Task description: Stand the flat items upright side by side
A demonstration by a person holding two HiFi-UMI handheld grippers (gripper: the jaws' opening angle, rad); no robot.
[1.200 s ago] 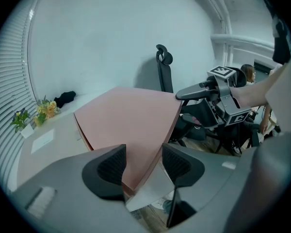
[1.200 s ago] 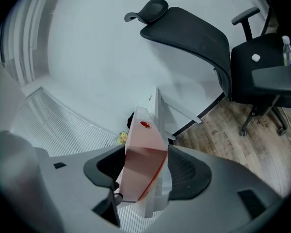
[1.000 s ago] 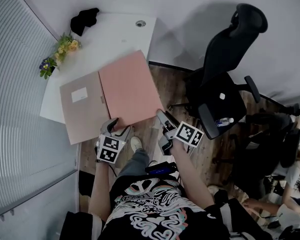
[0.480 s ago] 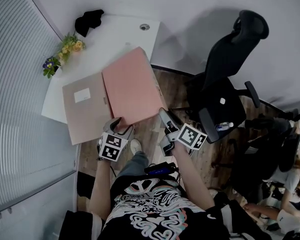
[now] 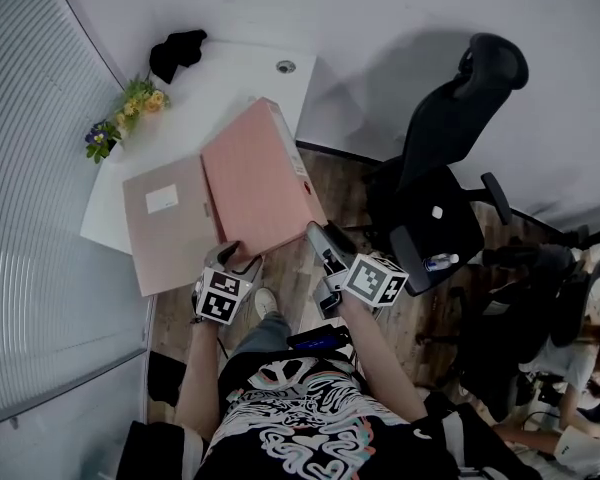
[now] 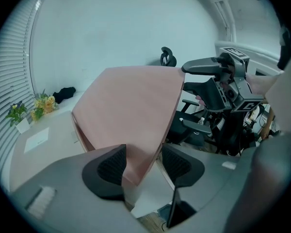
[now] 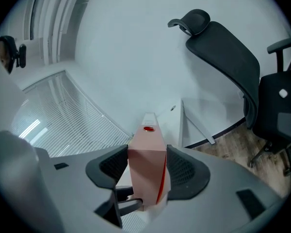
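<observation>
Two binders on desk (image 5: 235, 73). Tan binder (image 5: 168, 223): flat, 9 o'clock. Left gripper (image 5: 230, 255) grips the near corner of the pink binder (image 5: 255, 183); plain cover, long axis toward 12 o'clock, spine edge raised. Right gripper (image 5: 320, 243): jaws, just closing, grip the spine.

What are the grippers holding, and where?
Both hold the tilted pink box file: right gripper, jaws just closing further, across its spine; left gripper on its near corner.

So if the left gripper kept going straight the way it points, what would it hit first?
The pink folder. Its corner is clamped between the jaws of the left gripper, so the folder blocks the way directly ahead.
</observation>
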